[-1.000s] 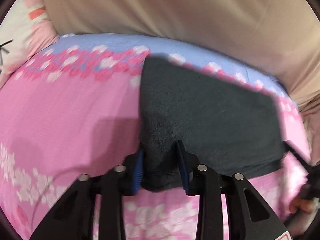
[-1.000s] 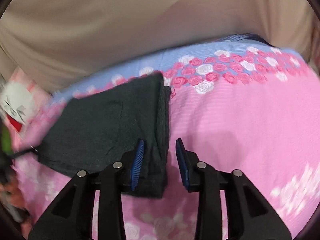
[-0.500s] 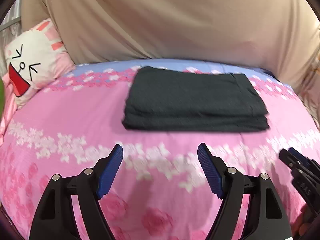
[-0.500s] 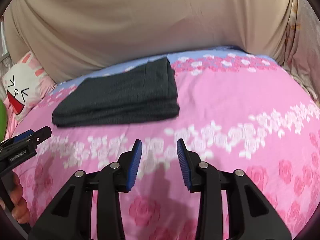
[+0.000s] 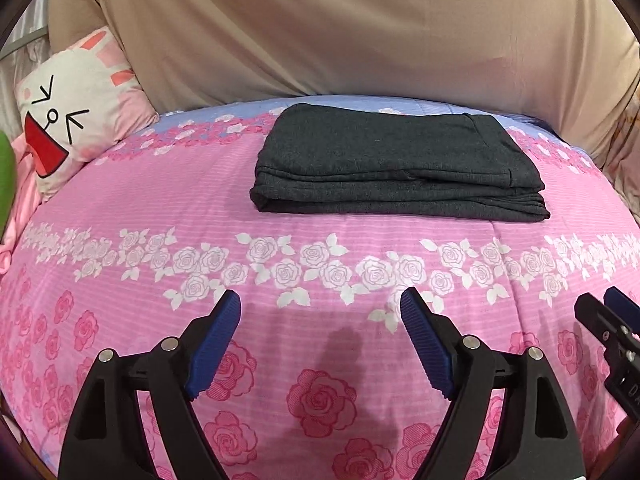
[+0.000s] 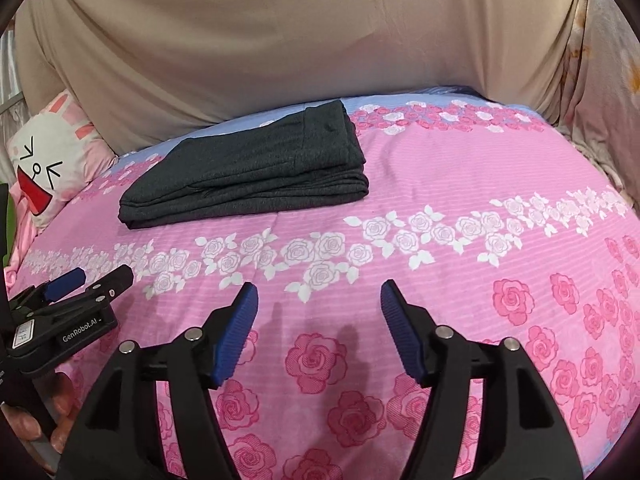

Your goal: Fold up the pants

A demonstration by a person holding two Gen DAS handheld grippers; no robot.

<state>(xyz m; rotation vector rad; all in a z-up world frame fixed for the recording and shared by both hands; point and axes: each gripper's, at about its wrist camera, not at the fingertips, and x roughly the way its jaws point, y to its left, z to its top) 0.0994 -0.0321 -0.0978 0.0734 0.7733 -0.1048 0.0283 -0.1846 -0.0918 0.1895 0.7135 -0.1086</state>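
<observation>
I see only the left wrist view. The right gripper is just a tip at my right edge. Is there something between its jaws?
Observer: No. The right gripper has nothing between its jaws, which are opening above the pink quilt.
Operator: Thank you. Can you see a hand of the person anywhere?
Observer: Yes. In the right wrist view, the person's fingers show under the body of the left gripper.

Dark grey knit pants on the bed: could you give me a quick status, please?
Left gripper and right gripper opening, nothing between them. Dark grey knit pants folded flat on pink floral bedspread. Nothing in the way.
</observation>
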